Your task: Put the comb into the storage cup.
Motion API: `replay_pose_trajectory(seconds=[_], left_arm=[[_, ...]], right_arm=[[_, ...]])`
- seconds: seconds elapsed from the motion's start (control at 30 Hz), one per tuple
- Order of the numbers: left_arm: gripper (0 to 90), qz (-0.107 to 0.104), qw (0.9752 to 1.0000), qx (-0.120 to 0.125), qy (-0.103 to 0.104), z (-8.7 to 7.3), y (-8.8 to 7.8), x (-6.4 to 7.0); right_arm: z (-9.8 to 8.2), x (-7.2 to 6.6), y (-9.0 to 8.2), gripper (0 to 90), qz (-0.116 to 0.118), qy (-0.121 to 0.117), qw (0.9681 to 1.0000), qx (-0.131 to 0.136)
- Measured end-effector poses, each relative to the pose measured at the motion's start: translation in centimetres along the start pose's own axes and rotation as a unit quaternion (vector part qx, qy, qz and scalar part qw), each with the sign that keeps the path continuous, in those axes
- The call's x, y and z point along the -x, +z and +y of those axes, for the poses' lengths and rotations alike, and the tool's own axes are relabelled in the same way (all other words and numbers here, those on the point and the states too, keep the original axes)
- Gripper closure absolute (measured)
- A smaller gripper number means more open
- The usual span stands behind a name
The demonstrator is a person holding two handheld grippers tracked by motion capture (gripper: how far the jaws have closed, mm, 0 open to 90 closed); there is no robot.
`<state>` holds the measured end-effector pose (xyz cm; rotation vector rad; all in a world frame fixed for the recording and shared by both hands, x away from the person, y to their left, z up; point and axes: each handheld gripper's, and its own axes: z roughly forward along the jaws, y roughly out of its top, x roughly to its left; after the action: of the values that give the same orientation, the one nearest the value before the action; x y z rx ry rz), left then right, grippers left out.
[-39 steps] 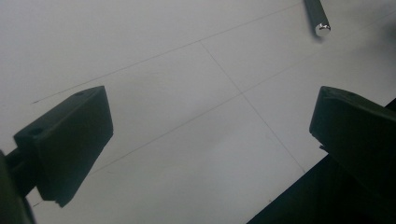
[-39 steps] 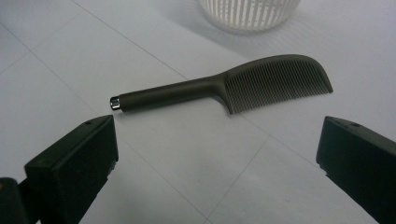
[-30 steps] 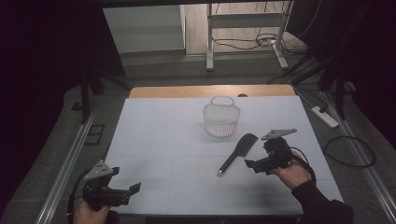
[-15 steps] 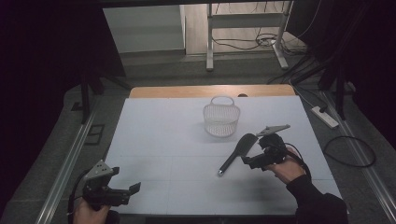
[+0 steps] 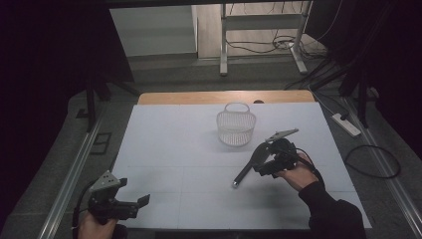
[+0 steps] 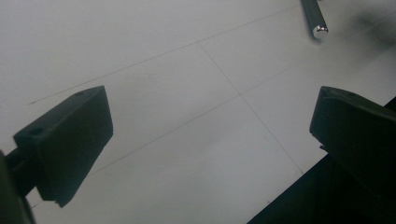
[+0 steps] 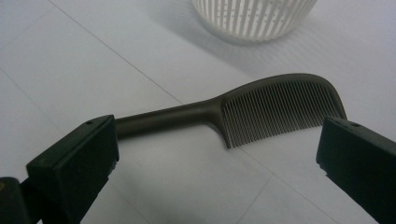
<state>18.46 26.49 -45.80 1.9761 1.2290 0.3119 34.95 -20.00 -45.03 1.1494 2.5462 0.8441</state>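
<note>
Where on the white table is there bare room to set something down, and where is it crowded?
The left half of the table is bare, from the basket down to the left gripper. The front strip between both grippers is free too. It is crowded right of centre: basket, comb and the open right gripper cluster together.

Black right gripper (image 5: 260, 160), grey plate, dark sleeve (image 5: 331, 214).

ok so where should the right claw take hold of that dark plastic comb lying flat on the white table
Best on the straight round handle of the dark plastic comb, not the toothed head. The comb lies flat on the white table, so the open right claw should probably come down from above, jaws straddling the handle across its width, near where it meets the teeth. The handle's slim, even shape suits a pinch.
</note>
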Motion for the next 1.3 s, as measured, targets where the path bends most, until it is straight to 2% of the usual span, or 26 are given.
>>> replay_pose_trajectory(seconds=[0.3, 0.53, 0.93, 1.3], left_arm=[[0.1, -0.002, 1.0000, 0.000, 0.000, 0.0, 0.0, 0.0], [0.0, -0.002, 1.0000, 0.000, -0.001, 0.0, 0.0, -0.1], [0.0, -0.004, 1.0000, 0.001, -0.001, 0.0, 0.0, -0.1], [0.0, -0.005, 1.0000, 0.000, 0.000, 0.0, 0.0, -0.1]], right_arm=[[0.8, -0.2, 1.1, 0.0, 0.001, 0.005, 0.9997, -0.024], [1.6, 0.0, 1.8, 0.0, 0.002, 0.010, 0.9995, -0.028], [3.2, -0.8, 3.9, 0.0, -0.010, -0.014, 0.9989, -0.043], [4.2, -1.3, 5.4, 0.0, -0.006, -0.021, 0.9983, -0.055]])
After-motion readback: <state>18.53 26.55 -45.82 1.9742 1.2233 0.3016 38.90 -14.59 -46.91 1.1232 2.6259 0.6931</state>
